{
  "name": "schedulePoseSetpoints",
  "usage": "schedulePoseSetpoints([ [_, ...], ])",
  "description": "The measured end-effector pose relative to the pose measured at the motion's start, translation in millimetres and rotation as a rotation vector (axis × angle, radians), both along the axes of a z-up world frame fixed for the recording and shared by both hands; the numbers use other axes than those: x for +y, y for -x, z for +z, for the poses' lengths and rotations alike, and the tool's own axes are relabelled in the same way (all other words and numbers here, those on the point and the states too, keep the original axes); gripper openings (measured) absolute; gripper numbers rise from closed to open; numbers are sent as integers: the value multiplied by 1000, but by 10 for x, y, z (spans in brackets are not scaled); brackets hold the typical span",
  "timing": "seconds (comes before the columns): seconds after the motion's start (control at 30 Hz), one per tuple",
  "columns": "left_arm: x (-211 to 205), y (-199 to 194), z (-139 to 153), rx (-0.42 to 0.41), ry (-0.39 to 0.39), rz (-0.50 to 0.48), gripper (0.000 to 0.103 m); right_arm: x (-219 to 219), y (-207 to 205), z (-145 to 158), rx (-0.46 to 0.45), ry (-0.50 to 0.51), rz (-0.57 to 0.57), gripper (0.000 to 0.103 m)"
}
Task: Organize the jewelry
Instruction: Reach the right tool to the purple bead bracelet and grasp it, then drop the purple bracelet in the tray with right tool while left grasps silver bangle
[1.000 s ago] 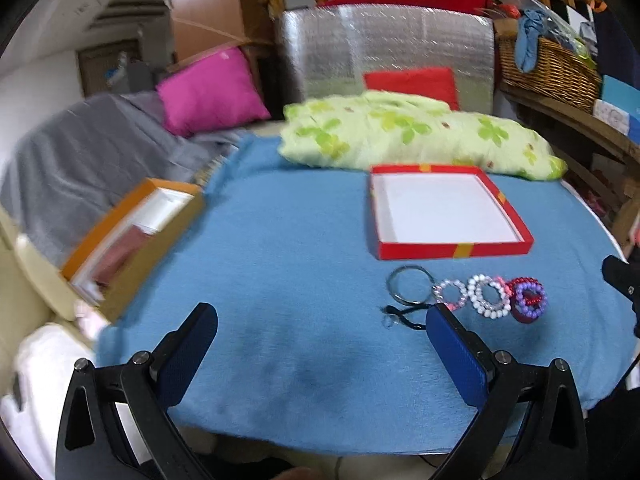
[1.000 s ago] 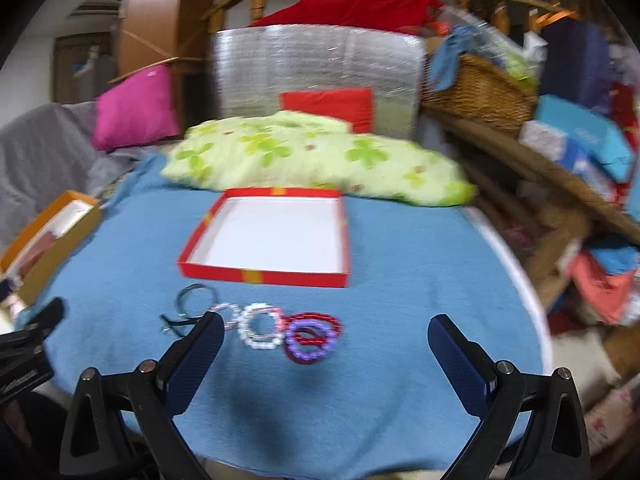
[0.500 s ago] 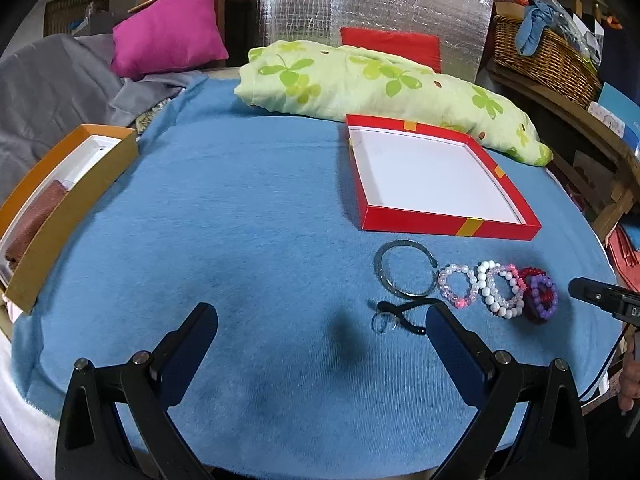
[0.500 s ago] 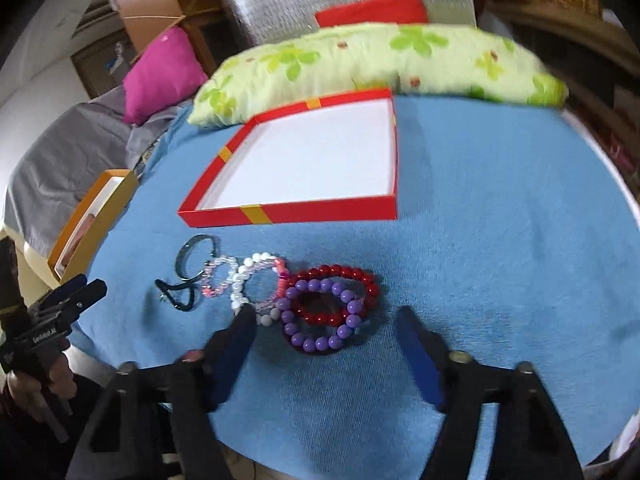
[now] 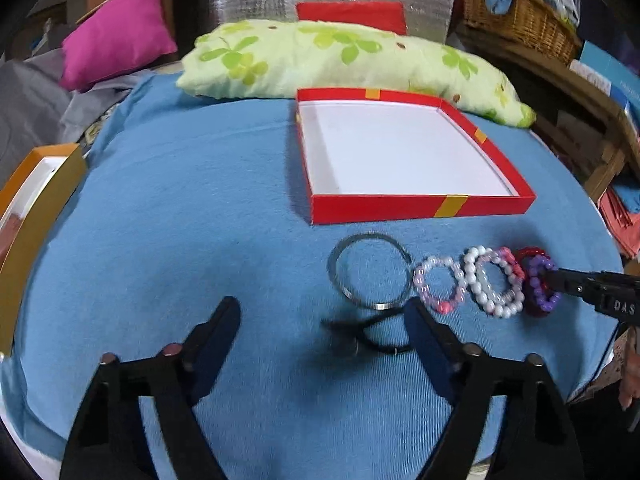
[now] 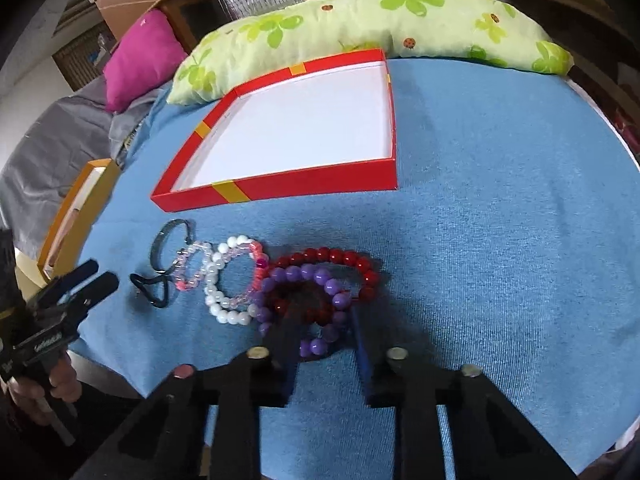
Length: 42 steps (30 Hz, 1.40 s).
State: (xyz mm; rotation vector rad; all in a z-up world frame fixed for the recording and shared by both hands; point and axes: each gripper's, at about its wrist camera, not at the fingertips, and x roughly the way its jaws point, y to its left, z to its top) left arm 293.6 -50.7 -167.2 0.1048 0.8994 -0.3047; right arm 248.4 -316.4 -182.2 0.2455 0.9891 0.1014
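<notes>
Both grippers have come down closer to the table since a moment ago, and the right gripper [image 6: 322,336] has squeezed in around the purple round-bead bracelet [image 6: 316,304]. Its fingers sit on each side of the near loop, partly closed; I think they touch the beads, but shadow hides it. That bracelet lies on the dark red bead bracelet [image 6: 344,262], last in a row with the white pearl bracelet [image 6: 224,292], the pale pink bead bracelet [image 6: 188,268], the thin silver metal bangle [image 5: 370,270] and a black cord [image 5: 376,334]. Just behind waits the flat red cardboard box with a white inside [image 6: 280,186], open so things can drop in. The left gripper [image 5: 324,324] hangs spread wide over the cord on the blue cloth table [image 5: 180,220].
</notes>
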Motion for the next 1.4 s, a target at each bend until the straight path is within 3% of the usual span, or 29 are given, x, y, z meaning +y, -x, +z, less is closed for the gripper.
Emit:
schedulePoseSetpoints([
  [0.23,-66,-280,-164,70,29,-1,78,-30,-20,19,-21,31,-38,11],
  [0.37,-85,-356,-283,124,44,0,69,-62,-33,20,-21,9,-46,11],
  [0.43,-123,-364,-288,111,24,4,69,-56,-36,17,-18,12,-44,11],
  [0.53,-123,-375,-239,117,95,7,69,-47,-46,18,-20,15,-48,11],
  [0.8,-239,-486,-243,140,152,31,75,-44,-96,-15,1,-17,-56,12],
  [0.97,-435,-479,-286,113,69,11,76,-5,-128,-19,-7,-10,-45,12],
  [1.07,-449,-470,-297,90,48,-7,61,32,-109,5,-23,17,-35,11],
  [1.4,-273,-440,-115,23,84,-6,61,-29,48,269,-145,-40,-35,11],
])
